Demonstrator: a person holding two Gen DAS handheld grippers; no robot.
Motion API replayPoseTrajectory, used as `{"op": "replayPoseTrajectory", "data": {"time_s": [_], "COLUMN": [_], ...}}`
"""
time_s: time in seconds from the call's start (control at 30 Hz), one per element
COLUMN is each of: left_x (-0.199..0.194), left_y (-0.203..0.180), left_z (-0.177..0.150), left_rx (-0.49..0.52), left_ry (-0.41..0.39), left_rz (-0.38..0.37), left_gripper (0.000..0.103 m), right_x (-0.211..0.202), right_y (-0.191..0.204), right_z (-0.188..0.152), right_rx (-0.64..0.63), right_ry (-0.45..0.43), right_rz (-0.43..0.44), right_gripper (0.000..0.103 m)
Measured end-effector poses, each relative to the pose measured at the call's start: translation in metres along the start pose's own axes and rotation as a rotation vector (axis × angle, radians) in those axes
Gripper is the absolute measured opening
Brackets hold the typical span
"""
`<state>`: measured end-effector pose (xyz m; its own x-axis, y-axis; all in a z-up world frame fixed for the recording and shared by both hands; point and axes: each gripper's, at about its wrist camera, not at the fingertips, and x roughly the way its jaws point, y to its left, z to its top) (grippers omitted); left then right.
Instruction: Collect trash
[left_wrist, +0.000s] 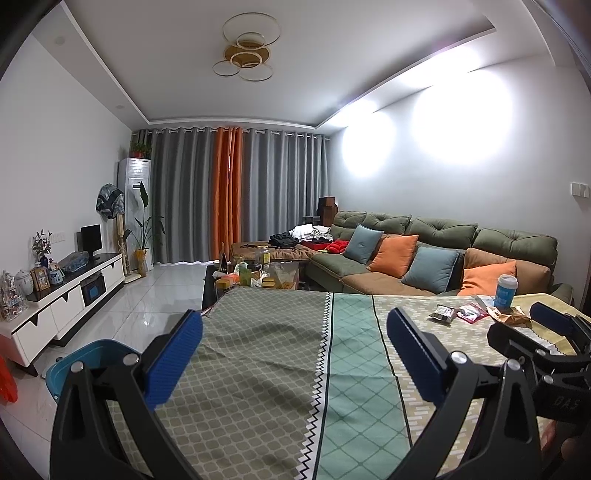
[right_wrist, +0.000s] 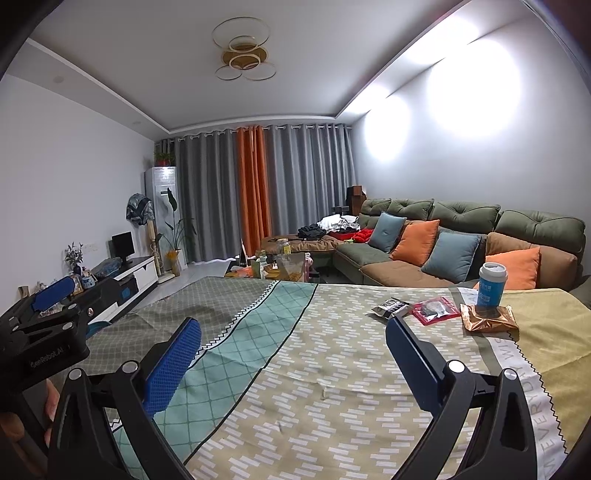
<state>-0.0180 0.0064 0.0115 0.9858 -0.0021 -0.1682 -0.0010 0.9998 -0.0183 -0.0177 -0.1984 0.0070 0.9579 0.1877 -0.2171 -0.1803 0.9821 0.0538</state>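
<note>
Both claws spread, empty: left claw (left_wrist: 294, 334), right claw (right_wrist: 293, 341); cup (right_wrist: 491, 285) lidded, on gold wrapper (right_wrist: 488, 319); bin (left_wrist: 77, 360) contents hidden.

We see a dim, cool-toned room in both wrist views, lit mainly by two blown-out white glare patches on the pale grey right-hand wall (left_wrist: 461, 122), which wash out all detail there (their source is not visible to us). The gold ringed ceiling lamp (left_wrist: 246, 51) looks unlit. The glossy white floor tiles (left_wrist: 140, 295) carry soft reflections. On the green and beige patterned tablecloth (right_wrist: 314, 369) we find faint, diffuse shadows near its far left part. Fisheye distortion bends the ceiling lines and wall edges strongly, and dark vignetting fills the corners. The far grey and orange pleated curtains (right_wrist: 258, 192) look slightly soft and noisy.
</note>
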Motion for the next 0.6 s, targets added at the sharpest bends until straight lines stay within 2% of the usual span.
{"op": "replayPoseTrajectory", "data": {"time_s": [0.6], "left_x": [0.0023], "left_y": [0.0021], "left_z": [-0.0017], "left_rx": [0.002], "left_ry": [-0.003], "left_rz": [0.004], "left_gripper": [0.100], "right_x": [-0.0023], "right_y": [-0.0004], "right_z": [-0.0013], "right_rx": [0.004], "right_ry": [-0.008], "right_rz": [-0.003], "right_gripper": [0.100]}}
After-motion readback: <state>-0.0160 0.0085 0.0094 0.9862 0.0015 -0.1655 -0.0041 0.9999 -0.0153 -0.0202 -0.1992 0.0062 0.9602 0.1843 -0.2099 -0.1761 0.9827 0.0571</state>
